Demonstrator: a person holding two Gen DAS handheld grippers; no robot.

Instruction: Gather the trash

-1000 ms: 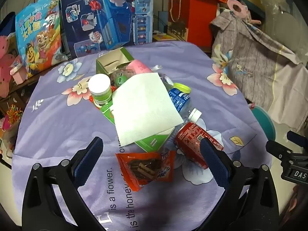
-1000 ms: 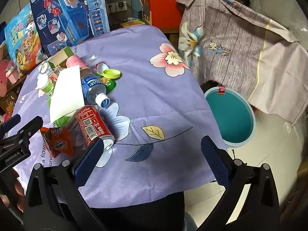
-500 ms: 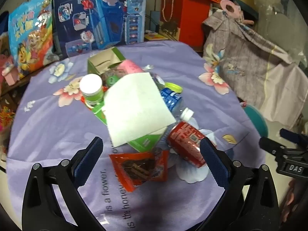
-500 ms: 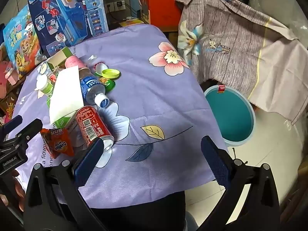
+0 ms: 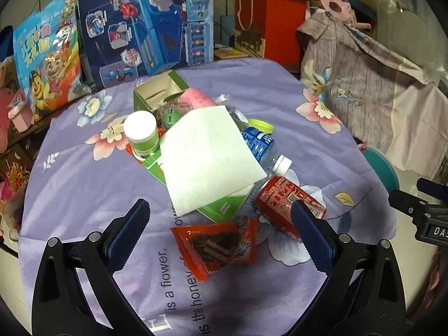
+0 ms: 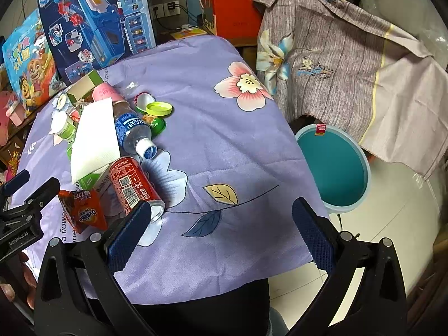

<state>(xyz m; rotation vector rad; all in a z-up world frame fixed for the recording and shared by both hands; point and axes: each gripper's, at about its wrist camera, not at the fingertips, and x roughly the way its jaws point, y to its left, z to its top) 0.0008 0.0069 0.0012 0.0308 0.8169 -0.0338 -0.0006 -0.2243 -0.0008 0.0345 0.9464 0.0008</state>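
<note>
Left wrist view: the left gripper [image 5: 218, 226] hangs open over the snack packet [image 5: 217, 245]; lower straight, pinching its crinkled middle.

Right wrist view: the right gripper [image 6: 218, 231] gapes empty, can [image 6: 133, 186] at ten o'clock, bin [image 6: 334, 168] at two.

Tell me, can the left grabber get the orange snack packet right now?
Probably yes. The left gripper is open, and the orange snack packet lies flat on the purple cloth between its fingers, with nothing on top. The red can lies close beside the right finger and might get nudged.
</note>
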